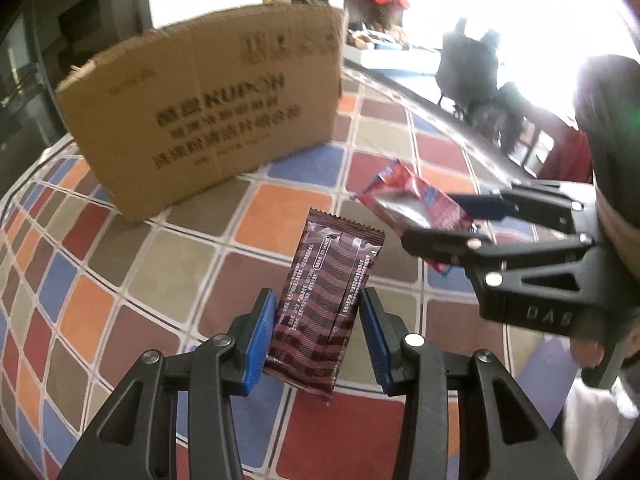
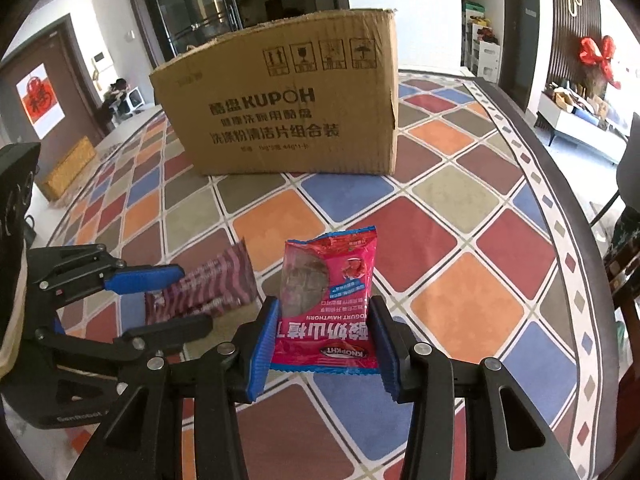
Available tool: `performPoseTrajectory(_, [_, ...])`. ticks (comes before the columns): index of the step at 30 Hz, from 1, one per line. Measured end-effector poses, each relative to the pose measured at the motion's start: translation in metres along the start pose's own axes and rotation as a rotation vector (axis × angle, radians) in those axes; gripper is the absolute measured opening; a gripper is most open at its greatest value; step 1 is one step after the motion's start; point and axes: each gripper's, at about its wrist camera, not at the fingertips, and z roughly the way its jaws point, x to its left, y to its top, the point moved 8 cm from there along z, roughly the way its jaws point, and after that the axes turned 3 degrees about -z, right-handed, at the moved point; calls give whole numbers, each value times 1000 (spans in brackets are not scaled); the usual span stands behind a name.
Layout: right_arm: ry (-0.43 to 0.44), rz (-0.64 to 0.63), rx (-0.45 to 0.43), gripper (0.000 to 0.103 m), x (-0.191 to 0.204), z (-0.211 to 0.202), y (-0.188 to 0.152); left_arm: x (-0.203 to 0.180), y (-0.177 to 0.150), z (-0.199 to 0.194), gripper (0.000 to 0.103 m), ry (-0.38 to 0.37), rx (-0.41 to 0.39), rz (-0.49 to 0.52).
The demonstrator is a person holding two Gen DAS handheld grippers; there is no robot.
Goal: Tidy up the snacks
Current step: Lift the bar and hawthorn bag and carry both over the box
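Two snack packets ride above a checkered counter (image 2: pixel 460 240), each clamped in a handheld gripper. The left gripper (image 1: pixel 318 320) has its jaws clenched on a dark brown striped wafer packet (image 1: pixel 328 300), held upright at lower centre of the left wrist view. The right gripper (image 2: pixel 324 344) grips a red yogurt hawthorn packet (image 2: pixel 328 300) by its lower half, at lower centre of the right wrist view; the same packet shows at right of centre in the left view.

The open-topped cardboard box (image 2: pixel 288 112), printed KUPOH, stands toward the top of both frames, well apart from the two packets. It looks the likely destination. To drop them cleanly, each packet should probably be lifted clear of the box's ragged front edge before its jaws let go, one gripper at a time so they do not collide.

The counter's cloth is tiled in orange, red, blue and olive. Behind are glass doors and a red bow (image 2: pixel 596 56) on a slatted wall.
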Motion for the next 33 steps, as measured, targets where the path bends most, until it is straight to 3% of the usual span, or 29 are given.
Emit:
performPoseTrajectory(20, [0,-9,-144,46,17,-40,42,26,47,-58,43,50,-212,-133])
performPoseTrajectory(33, [-8,-24,-290,46,18,-74,100,49,94,-95,43,104,-331,-175])
